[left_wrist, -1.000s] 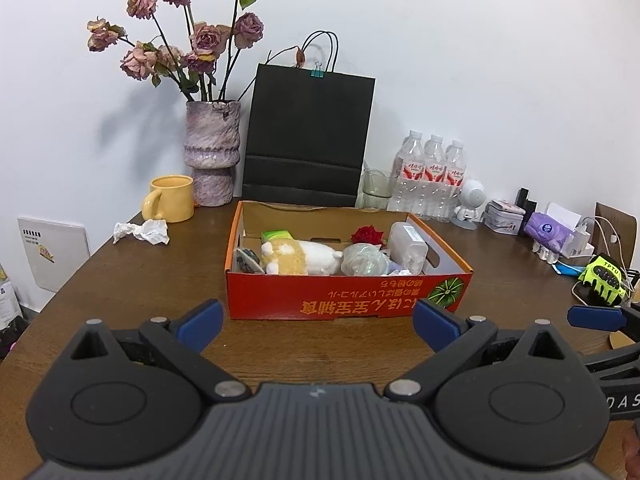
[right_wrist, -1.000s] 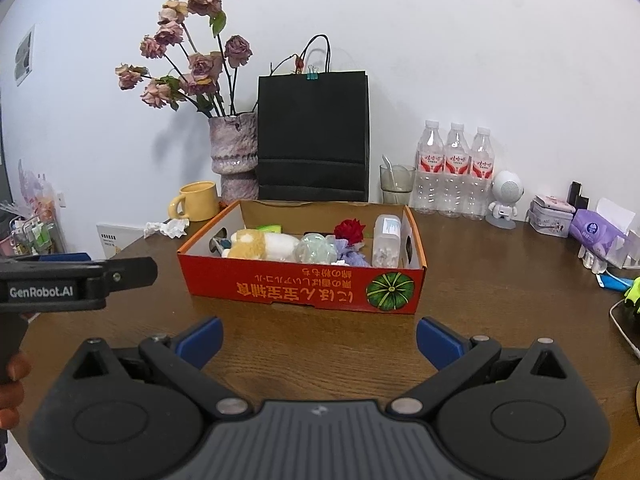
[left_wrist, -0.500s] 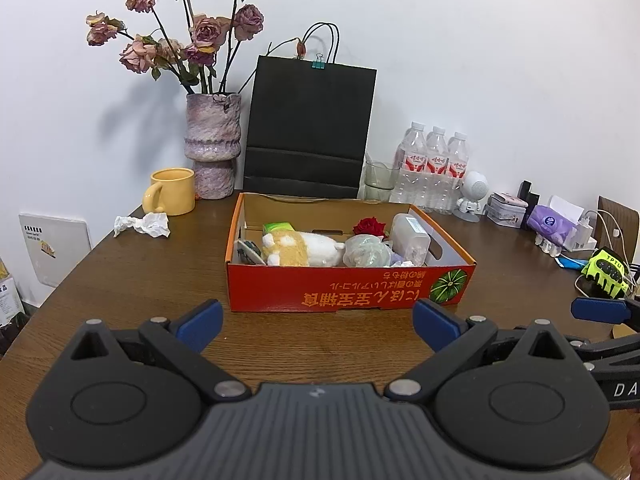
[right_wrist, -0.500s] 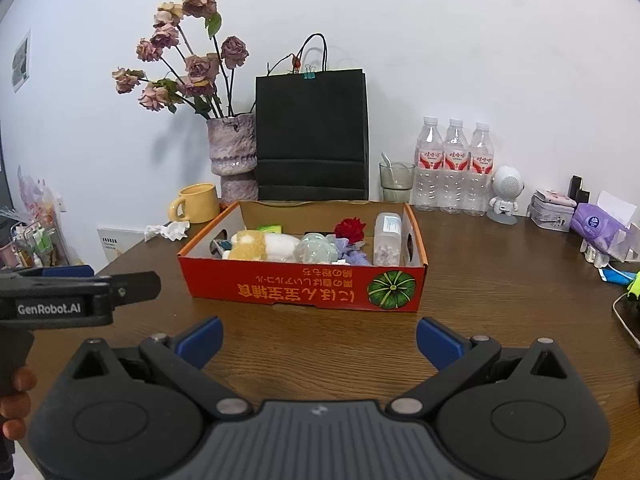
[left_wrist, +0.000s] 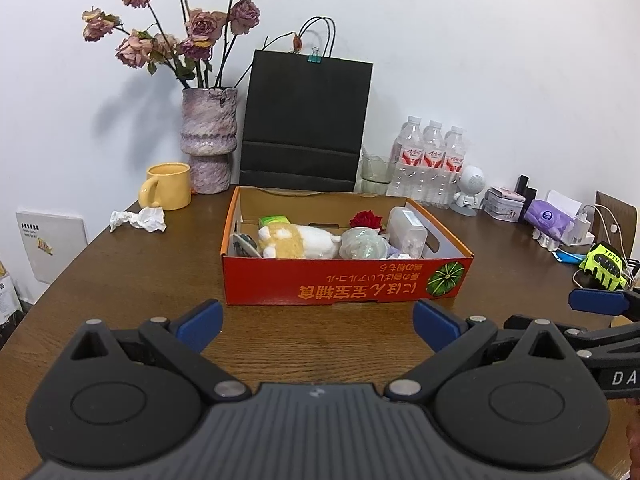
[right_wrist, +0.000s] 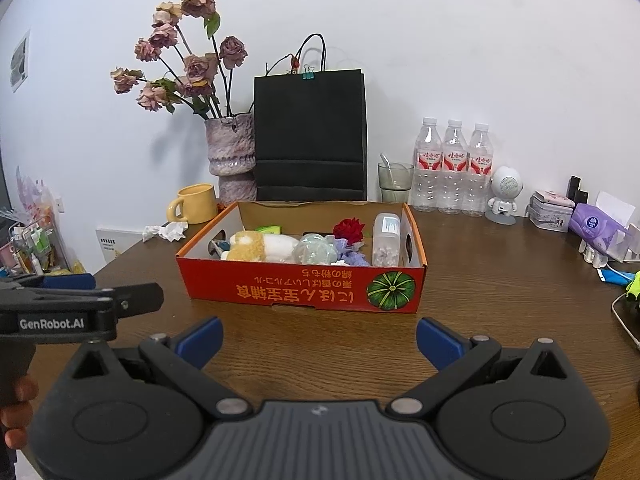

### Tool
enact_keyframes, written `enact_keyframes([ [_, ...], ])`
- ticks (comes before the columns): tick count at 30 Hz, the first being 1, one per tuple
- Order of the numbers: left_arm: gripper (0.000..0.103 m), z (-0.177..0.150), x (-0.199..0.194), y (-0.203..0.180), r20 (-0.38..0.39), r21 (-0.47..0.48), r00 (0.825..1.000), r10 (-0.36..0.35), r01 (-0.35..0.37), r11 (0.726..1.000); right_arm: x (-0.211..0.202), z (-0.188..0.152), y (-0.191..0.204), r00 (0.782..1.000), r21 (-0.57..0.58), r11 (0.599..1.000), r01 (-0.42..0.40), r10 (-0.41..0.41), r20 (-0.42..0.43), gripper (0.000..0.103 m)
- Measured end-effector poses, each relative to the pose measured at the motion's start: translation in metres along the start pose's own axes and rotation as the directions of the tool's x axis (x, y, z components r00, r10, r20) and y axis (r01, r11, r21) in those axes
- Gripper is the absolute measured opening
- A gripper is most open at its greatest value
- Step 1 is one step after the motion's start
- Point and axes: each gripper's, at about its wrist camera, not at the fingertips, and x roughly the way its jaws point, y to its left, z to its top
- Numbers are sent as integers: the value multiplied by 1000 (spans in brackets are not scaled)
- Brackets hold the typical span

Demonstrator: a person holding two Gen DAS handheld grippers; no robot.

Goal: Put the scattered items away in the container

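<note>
Both grippers hang back over the bare table (left_wrist: 120,288), which suggests the tidying is close to finished. The left gripper (left_wrist: 316,322) has its jaws spread and empty; the right gripper (right_wrist: 318,338) is likewise released, gripping nothing. Straight ahead of both jaws, a little way off, sits the red box (left_wrist: 344,284), already holding a plush toy (left_wrist: 298,242), a clear ball (left_wrist: 364,244), a red flower (left_wrist: 365,219) and a plastic jar (left_wrist: 408,232). Farther, left of the left jaws, a crumpled tissue (left_wrist: 138,219) lies outside the box beside the yellow mug (left_wrist: 168,186), probably the one stray left.
</note>
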Motion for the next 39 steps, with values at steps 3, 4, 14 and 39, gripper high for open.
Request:
enact_keyframes([
  [3,103,0,-1,-2,5,7,1000,1,-1,1000,0,0,0,1000,-1,1000,-2,2,1,103],
  [4,103,0,-1,-3,5,7,1000,1,-1,1000,0,0,0,1000,-1,1000,-2,2,1,103],
  [14,103,-2,-1,-5,10,15,1000,-9,9,1000,0,0,0,1000,0,1000,-2,2,0,103],
  [39,103,-8,4,-11,-3,15,1000,-28,28,1000,1,-5,1,1000,6,1000,-5,5,-5,103],
])
